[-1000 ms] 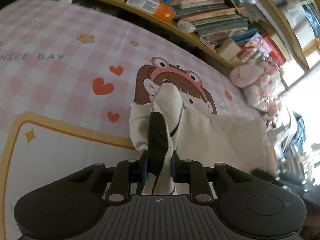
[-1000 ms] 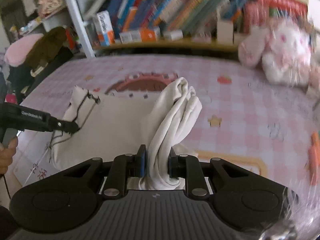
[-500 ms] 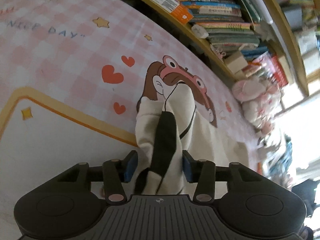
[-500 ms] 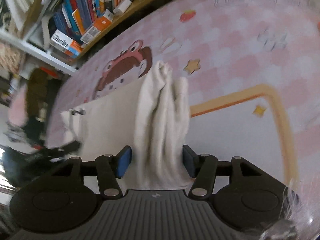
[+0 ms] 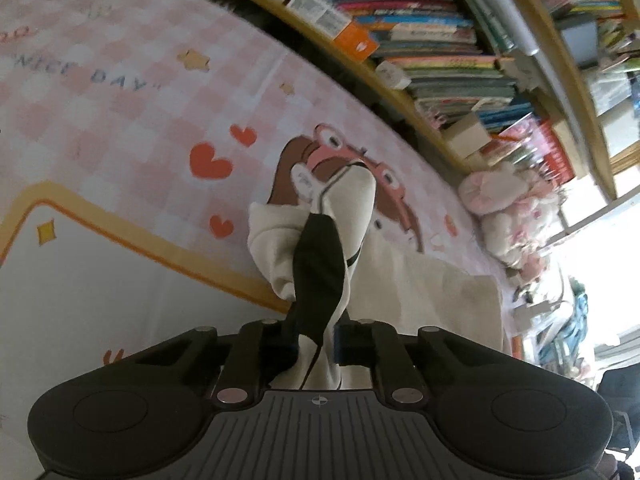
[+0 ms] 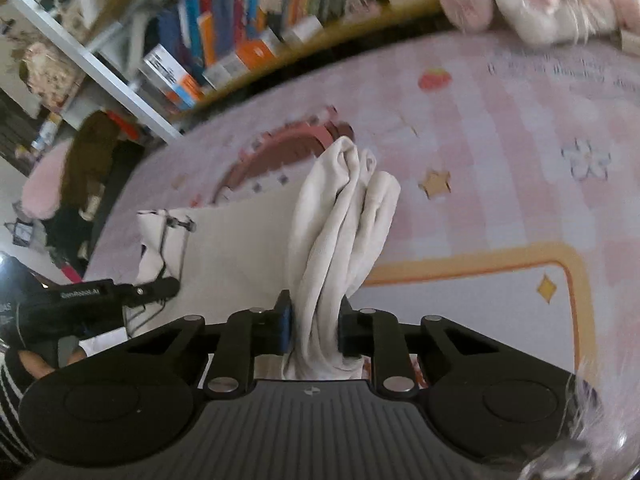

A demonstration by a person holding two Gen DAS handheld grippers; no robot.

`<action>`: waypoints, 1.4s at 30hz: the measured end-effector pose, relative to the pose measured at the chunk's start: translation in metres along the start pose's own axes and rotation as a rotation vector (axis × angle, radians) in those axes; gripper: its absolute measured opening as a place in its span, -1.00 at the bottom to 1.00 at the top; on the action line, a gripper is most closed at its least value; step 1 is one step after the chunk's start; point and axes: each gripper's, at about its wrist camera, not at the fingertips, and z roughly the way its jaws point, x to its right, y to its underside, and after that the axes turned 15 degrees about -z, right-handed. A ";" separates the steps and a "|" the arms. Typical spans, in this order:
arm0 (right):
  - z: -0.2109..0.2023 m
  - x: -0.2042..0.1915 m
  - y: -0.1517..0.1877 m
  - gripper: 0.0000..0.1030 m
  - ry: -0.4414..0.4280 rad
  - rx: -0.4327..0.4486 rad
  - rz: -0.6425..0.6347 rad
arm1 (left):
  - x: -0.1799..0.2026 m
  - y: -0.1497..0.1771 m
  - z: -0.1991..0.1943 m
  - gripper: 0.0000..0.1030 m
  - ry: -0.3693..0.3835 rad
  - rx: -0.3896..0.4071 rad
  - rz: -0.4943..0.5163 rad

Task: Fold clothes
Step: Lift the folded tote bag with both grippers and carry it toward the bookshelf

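A cream garment with black trim and a black drawstring lies partly spread on the pink checked mat. My left gripper is shut on a bunched cream-and-black end of it. In the right wrist view, my right gripper is shut on another bunched cream end, held up off the mat. The left gripper also shows at the left of the right wrist view, gripping the drawstring corner.
A low bookshelf full of books runs along the far edge of the mat. Pink plush toys sit at the right end, also seen in the right wrist view. A white panel with an orange border lies close by.
Both grippers opened about half a second ago and have closed again on the bunched cloth. Both views have shifted and tilted; the garment stays stretched between them.
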 end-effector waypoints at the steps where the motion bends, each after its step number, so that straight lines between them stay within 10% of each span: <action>1: -0.002 -0.002 -0.002 -0.64 0.002 0.007 -0.010 | 0.002 -0.001 -0.003 -0.76 0.008 0.004 0.007; 42: 0.054 -0.004 -0.120 -0.64 0.035 0.111 -0.017 | 0.038 -0.137 0.037 -0.76 0.130 0.060 0.120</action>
